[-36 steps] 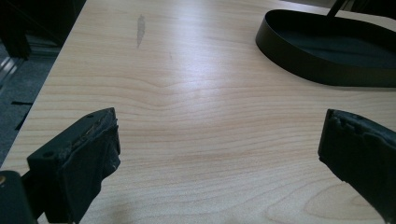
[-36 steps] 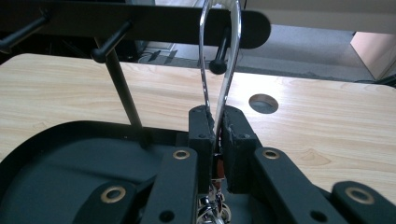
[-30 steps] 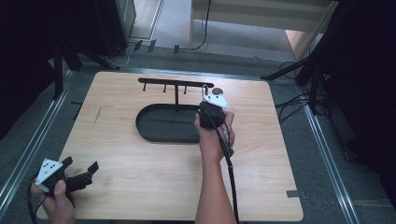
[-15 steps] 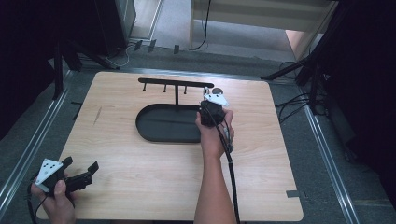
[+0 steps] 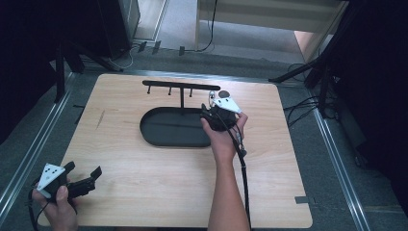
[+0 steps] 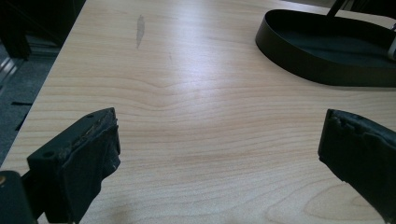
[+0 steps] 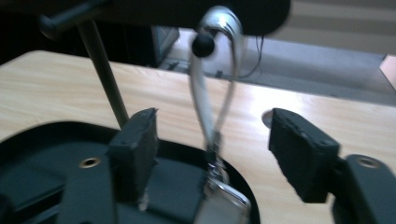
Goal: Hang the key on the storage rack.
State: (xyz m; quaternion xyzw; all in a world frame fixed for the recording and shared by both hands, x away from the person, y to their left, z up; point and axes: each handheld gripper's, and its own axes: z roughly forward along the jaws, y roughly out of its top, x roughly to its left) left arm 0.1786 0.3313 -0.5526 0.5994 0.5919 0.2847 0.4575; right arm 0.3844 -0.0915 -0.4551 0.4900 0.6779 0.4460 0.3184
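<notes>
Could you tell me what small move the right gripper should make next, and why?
Probably draw the right gripper straight back. Its jaws stand open on either side of the silver loop, which already hangs from a peg of the black stand, so backing off without sideways drift should leave it hanging.

The high camera is looking forward and down over the whole wooden table (image 5: 144,192). The left gripper camera is sitting low near the table's near left corner, facing across the boards toward the black tray (image 6: 322,51). The right gripper camera is pressing close over that same tray (image 7: 42,154), facing its upright post (image 7: 102,74).
</notes>
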